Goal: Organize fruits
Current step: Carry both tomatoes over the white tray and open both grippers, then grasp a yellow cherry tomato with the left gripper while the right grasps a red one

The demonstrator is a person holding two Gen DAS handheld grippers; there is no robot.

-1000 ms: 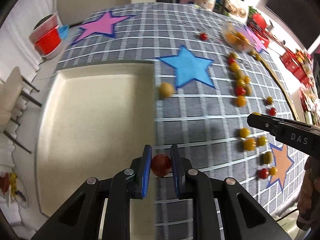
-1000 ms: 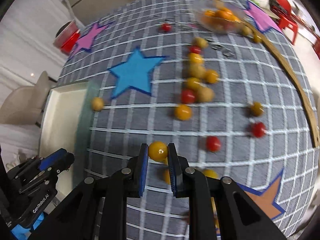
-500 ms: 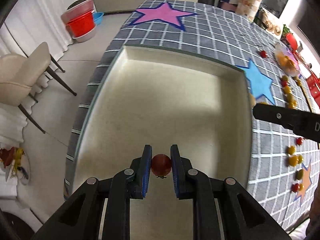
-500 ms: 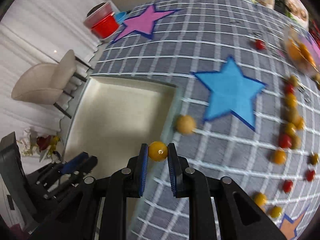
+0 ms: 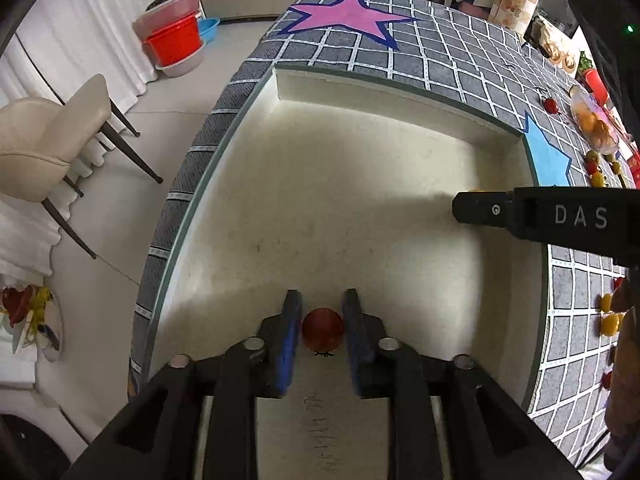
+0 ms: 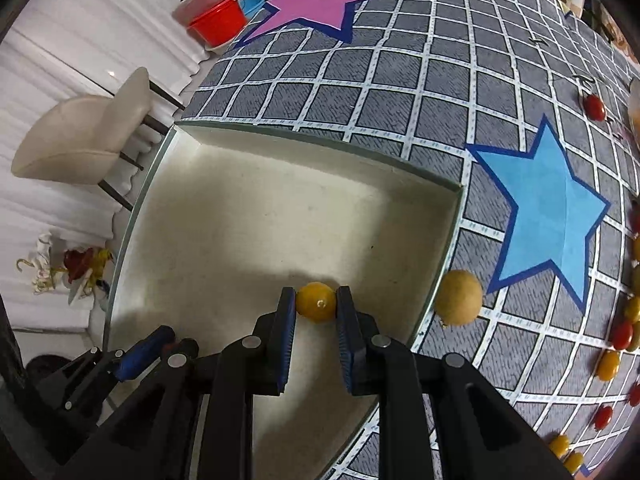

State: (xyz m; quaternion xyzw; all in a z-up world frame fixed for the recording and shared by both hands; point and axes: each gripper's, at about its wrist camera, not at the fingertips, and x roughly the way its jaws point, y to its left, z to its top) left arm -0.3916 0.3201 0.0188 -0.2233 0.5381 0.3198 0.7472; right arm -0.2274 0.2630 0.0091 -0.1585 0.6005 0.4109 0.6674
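Red tomato (image 5: 322,328) and yellow tomato (image 6: 317,303) over cream tray (image 6: 256,216), beside grey white-gridded cloth (image 6: 400,92) with pink star (image 6: 316,6), blue star (image 6: 548,212)

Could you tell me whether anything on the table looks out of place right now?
One tan round fruit sits alone on the cloth against the outer right wall of the cream tray, apart from the other fruits scattered near the table's right edge.

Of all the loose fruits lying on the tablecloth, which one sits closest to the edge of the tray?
The tan round fruit, lying alone against the tray rim beside the blue star. The red and yellow tomatoes lie farther right, past the star.
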